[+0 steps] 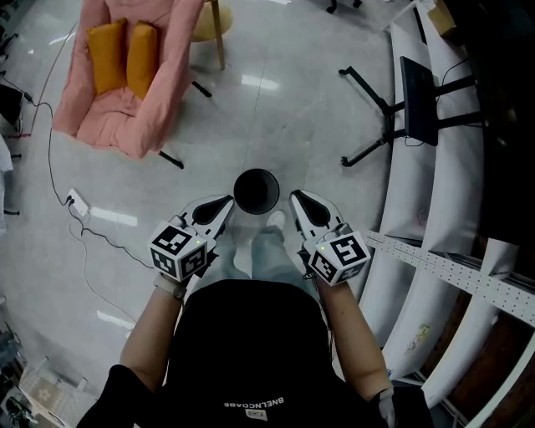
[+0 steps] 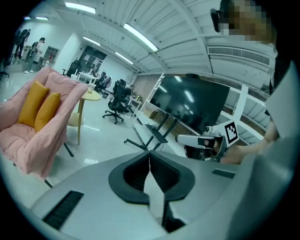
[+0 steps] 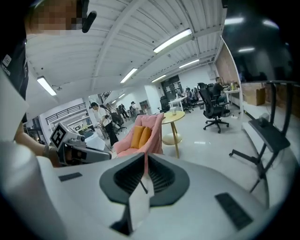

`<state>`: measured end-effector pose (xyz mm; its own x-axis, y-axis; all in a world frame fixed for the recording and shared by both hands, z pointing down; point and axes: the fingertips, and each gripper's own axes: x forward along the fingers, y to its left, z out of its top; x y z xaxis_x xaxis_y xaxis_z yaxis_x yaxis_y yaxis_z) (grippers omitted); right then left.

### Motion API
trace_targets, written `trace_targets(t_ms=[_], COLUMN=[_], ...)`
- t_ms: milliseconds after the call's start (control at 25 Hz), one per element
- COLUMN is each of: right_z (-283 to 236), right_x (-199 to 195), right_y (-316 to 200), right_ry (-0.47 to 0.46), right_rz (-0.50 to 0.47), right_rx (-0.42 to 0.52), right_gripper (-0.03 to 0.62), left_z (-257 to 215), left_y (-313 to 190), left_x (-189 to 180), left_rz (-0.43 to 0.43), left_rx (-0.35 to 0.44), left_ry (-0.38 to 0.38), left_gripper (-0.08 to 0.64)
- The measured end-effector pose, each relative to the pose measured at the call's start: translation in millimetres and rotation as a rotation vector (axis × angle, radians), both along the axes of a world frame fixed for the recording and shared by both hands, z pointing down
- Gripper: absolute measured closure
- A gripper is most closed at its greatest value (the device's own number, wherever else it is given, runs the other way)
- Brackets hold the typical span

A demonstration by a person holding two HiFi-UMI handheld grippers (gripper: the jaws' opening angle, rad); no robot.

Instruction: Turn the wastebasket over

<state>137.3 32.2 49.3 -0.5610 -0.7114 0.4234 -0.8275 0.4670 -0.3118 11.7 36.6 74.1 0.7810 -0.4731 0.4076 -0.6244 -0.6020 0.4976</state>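
The wastebasket (image 1: 256,191) is a dark round bin that stands upright on the grey floor, its open mouth facing up, just ahead of the person's feet. My left gripper (image 1: 226,205) hovers close to its left side, shut with nothing between its jaws. My right gripper (image 1: 296,199) hovers close to its right side, also shut and empty. Neither touches the bin. In the left gripper view the jaws (image 2: 150,164) are closed together, and the right gripper (image 2: 202,140) shows beyond them. The right gripper view shows closed jaws (image 3: 143,164) and the left gripper (image 3: 75,149). The bin is in neither gripper view.
A pink armchair (image 1: 125,75) with orange cushions stands at the far left, a small round table (image 1: 209,21) beside it. A monitor on a black floor stand (image 1: 414,100) is at the right. White rolls (image 1: 435,276) line the right side. A power strip and cable (image 1: 77,201) lie left.
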Motion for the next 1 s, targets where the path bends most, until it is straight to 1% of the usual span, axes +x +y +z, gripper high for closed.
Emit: trace_targets(t_ms=[200, 320, 480, 600, 760, 840, 1000], right_z=[39.8, 66.6, 110.5, 149.9, 205.6, 235.0, 294.4], right_x=[31.3, 41.0, 41.9, 47.0, 55.2, 58.7, 64.9], right_y=[-11.2, -18.4, -24.6, -23.4, -27.0, -30.0, -35.4], right_ry=[0.009, 0.025, 0.051, 0.080, 0.104, 0.120, 0.160], right_rz=[-0.023, -0.047, -0.092, -0.107, -0.141, -0.163, -0.212], right_rx=[-0.074, -0.116, -0.175, -0.219, -0.300, -0.340, -0.412], right_gripper=[0.574, 0.569, 0.551, 0.535, 0.512, 0.499, 0.466], left_z=[35.0, 58.0, 102.2, 142.6, 197.6, 227.3, 286.8], left_y=[-3.0, -5.3, -6.6, -4.2, 1.7, 4.1, 8.0], left_x=[18.8, 22.4, 12.5, 3.3, -2.3, -0.8, 5.1], left_rz=[-0.049, -0.087, -0.158, -0.200, -0.248, -0.264, -0.289], left_rx=[-0.077, -0.118, -0.161, -0.199, -0.278, -0.324, -0.401], left_ry=[-0.030, -0.043, -0.071, -0.103, -0.127, -0.130, -0.142], left_gripper=[0.545, 0.545, 0.545, 0.545, 0.543, 0.528, 0.447])
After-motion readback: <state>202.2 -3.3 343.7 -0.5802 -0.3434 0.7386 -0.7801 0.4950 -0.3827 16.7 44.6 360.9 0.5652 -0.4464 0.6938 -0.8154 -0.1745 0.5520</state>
